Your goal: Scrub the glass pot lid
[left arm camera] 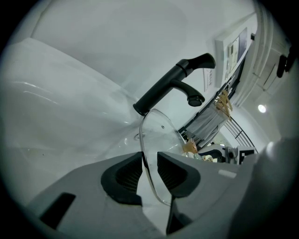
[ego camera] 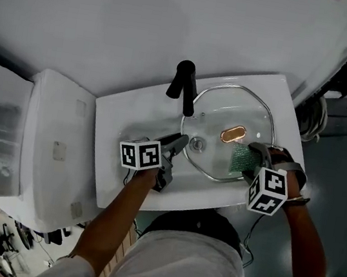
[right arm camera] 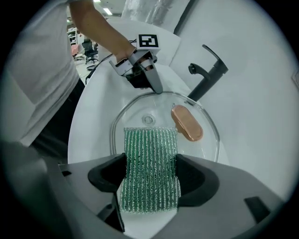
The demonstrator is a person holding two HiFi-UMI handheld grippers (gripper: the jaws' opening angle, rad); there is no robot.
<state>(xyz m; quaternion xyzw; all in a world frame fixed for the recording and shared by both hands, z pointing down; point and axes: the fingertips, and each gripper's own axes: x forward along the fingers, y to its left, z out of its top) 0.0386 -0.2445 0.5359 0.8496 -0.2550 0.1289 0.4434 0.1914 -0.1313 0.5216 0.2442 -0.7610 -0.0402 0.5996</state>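
Observation:
The round glass pot lid, with a copper-coloured handle, is held over the basin of the white sink. My left gripper is shut on the lid's near-left rim. In the left gripper view the lid stands edge-on between the jaws. My right gripper is shut on a green mesh scrub pad, which lies on the lid's right side. The right gripper view shows the pad between the dark pads, reaching onto the lid beside the handle.
A black faucet rises at the back of the sink, just left of the lid, and shows as well in the left gripper view. A white boxy tank stands to the sink's left. The wall is close behind.

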